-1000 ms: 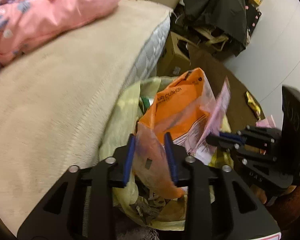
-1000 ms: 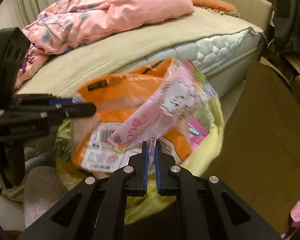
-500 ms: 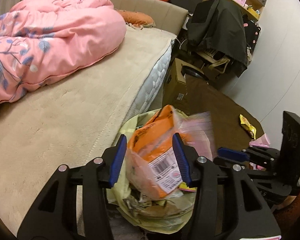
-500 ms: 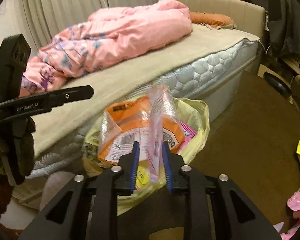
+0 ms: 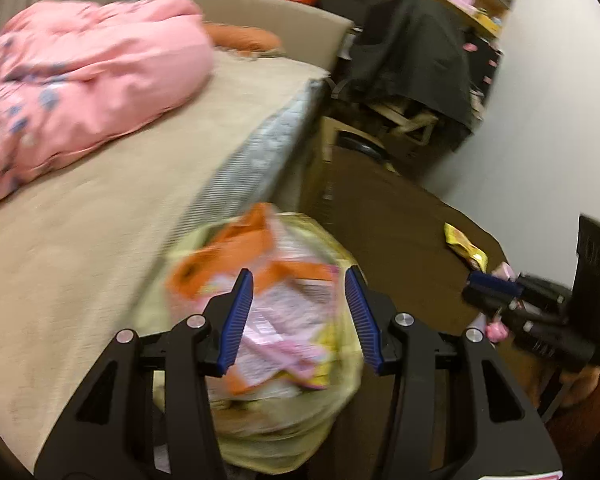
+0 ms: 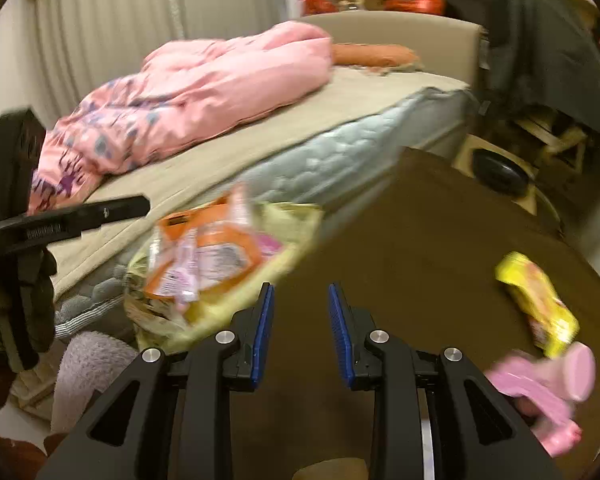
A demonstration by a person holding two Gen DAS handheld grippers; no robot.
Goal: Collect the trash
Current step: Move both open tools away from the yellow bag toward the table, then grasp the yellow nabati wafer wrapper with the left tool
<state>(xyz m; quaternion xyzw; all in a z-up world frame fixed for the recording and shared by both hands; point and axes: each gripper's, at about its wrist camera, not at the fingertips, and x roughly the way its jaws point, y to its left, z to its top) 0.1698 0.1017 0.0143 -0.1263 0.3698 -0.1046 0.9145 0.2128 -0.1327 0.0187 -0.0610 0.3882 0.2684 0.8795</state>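
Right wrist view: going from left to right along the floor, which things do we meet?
Grey fluffy rug → yellow trash bag holding the orange packet → yellow snack wrapper → pink object.

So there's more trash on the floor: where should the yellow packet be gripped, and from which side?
Judging by its pose, the yellow packet lies flat on the brown floor. Come from above with the right hand-held gripper, now opening and empty, and pinch across its narrow width, near the end away from the pink item.
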